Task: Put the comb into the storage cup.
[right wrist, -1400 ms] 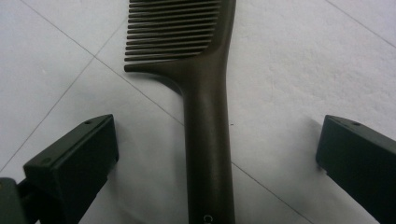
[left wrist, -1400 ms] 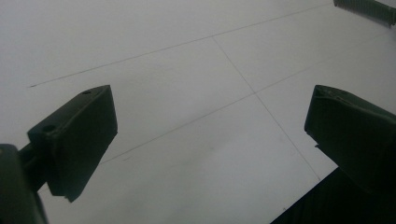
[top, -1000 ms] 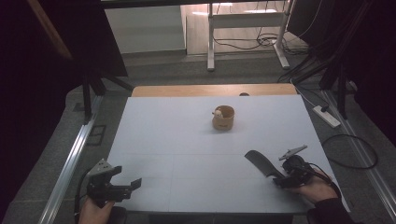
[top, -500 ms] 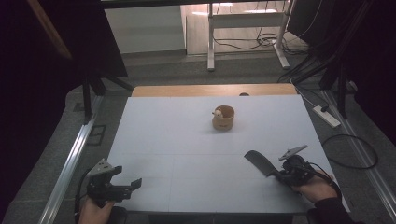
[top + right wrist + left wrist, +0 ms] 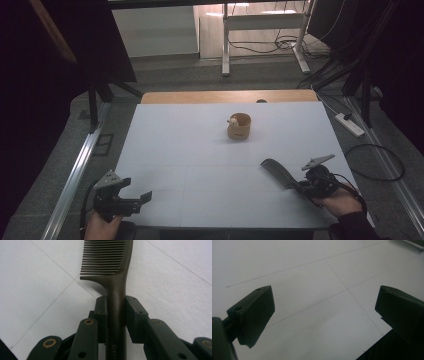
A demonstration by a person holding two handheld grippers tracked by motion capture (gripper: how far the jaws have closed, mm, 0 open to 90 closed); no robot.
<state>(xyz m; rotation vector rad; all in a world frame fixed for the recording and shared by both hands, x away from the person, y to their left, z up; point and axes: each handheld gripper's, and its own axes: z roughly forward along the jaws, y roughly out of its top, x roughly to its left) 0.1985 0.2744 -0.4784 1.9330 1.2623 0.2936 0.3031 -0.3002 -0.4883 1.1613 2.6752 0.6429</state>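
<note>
Clamping the dark comb (image 5: pixel 117 277) by its handle near the worktop's (image 5: pixel 200 150) front right, the right gripper (image 5: pixel 300 185) has the pickup done, the wooden cup (image 5: pixel 239 126) well apart, while the left gripper (image 5: pixel 142 198) gapes empty.

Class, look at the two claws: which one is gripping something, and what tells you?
The right claw: its jaws clamp a dark comb by the handle. The left claw stands open over bare table.

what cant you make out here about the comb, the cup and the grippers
- comb: right gripper view, its far end is cut off by the top edge; the handle print runs off the bottom edge.
- cup: high view, the small pale thing at its rim is too small to identify.
- left gripper: left gripper view, the right jaw is cut by the frame edge.
</note>
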